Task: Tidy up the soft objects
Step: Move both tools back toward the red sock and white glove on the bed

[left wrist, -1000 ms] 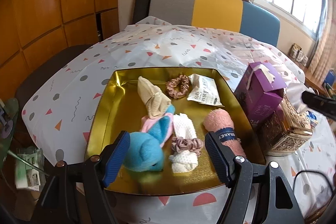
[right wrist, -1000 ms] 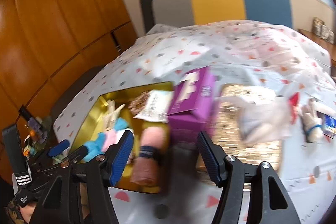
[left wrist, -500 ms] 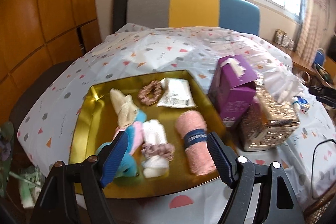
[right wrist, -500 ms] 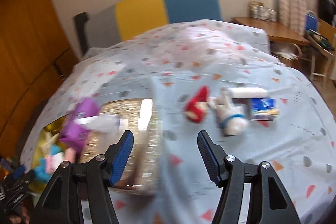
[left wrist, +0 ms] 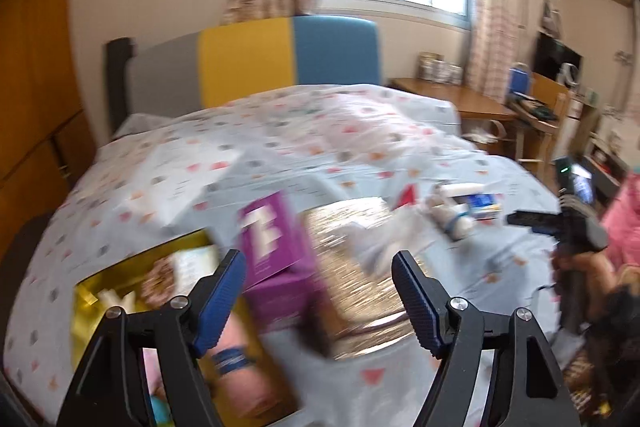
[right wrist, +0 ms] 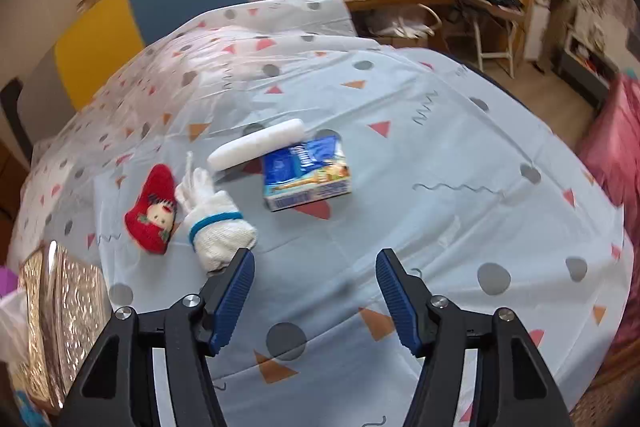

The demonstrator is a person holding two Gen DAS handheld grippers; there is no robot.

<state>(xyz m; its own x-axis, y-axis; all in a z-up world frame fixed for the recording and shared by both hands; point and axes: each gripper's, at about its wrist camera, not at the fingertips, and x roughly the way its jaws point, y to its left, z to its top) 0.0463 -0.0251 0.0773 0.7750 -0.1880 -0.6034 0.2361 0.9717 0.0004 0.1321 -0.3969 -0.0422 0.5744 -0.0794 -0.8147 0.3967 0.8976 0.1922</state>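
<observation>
1. Left wrist view, blurred: your left hand-held gripper (left wrist: 318, 291) is closing with nothing between its jaws. It hangs above the purple box (left wrist: 276, 251) beside the gold tray (left wrist: 86, 301) of soft things.
2. Right wrist view: your right hand-held gripper (right wrist: 314, 287) gapes empty over the bed (right wrist: 440, 195). Lower onto the white sock (right wrist: 218, 225), beside the red toy (right wrist: 154, 209); pinch its middle.
</observation>
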